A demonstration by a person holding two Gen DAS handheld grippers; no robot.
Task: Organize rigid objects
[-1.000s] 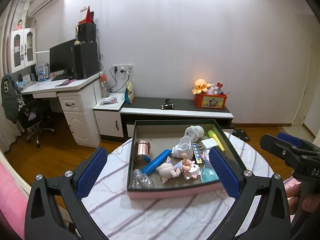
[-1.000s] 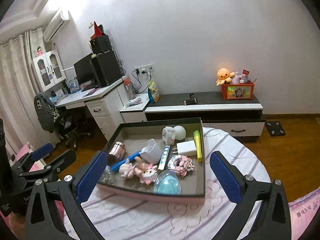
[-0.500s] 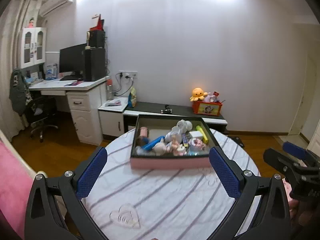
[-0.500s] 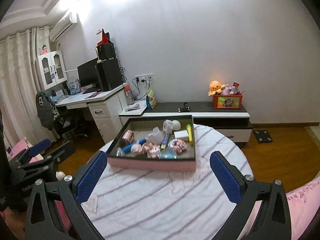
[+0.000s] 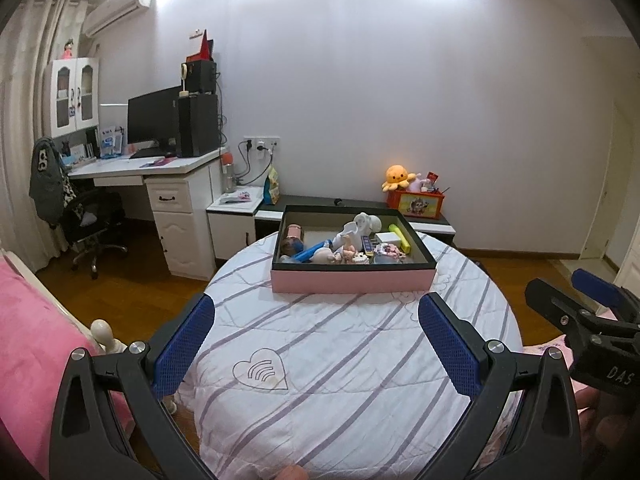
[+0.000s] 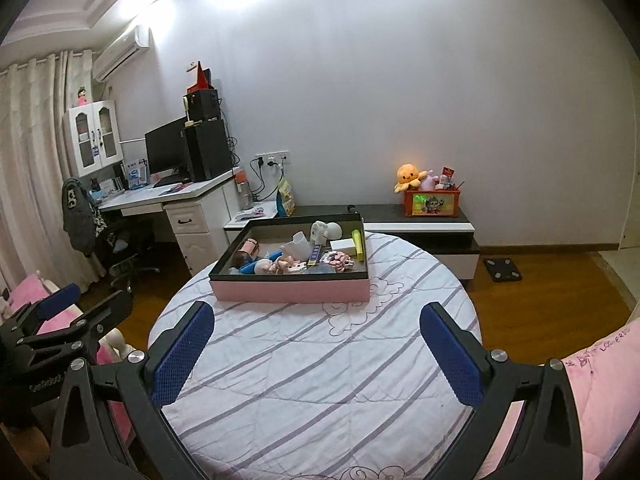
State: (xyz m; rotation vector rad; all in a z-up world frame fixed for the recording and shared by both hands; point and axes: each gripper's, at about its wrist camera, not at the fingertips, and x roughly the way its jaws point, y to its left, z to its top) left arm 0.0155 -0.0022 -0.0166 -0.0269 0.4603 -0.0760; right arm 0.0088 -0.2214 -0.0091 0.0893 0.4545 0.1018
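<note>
Bedroom w/ white wall at the far side, low cabinet (image 6: 420,220) running along it, desk (image 5: 148,164) far left. Round bench (image 5: 352,352) under a white striped cloth fills the middle; pink bedding (image 5: 28,340) near left.

Pink box w/ dark rim (image 5: 352,276) sits on the far half of the bench, square to both views. All the rigid bits lie inside it, jumbled, none on the cloth: copper tin (image 5: 294,234) far left, blue tube (image 5: 312,251) slanting across the middle, white plug block (image 5: 389,237) and yellow marker (image 5: 400,233) along the right wall, small dolls and clear pieces at the near wall, too small to tell apart.

Left hand-held gripper (image 5: 316,344) and right hand-held gripper (image 6: 316,348) both hang over the near half of the bench, fingers wide apart, nothing between them.

Scene fits 2 stages: box filled and job done, or a heap due for sorting out. Can't tell which.

If anything gets picked: come in from above, not over the near wall, since the rim stands higher than most items. Close across the narrow side of each piece; tin and tube are round and could roll or slip.

Room: near half of the cloth is bare and wide. Bench edge curves off close to both sides, floor beyond it. The two tools sit near each other, so keep them from crossing.
</note>
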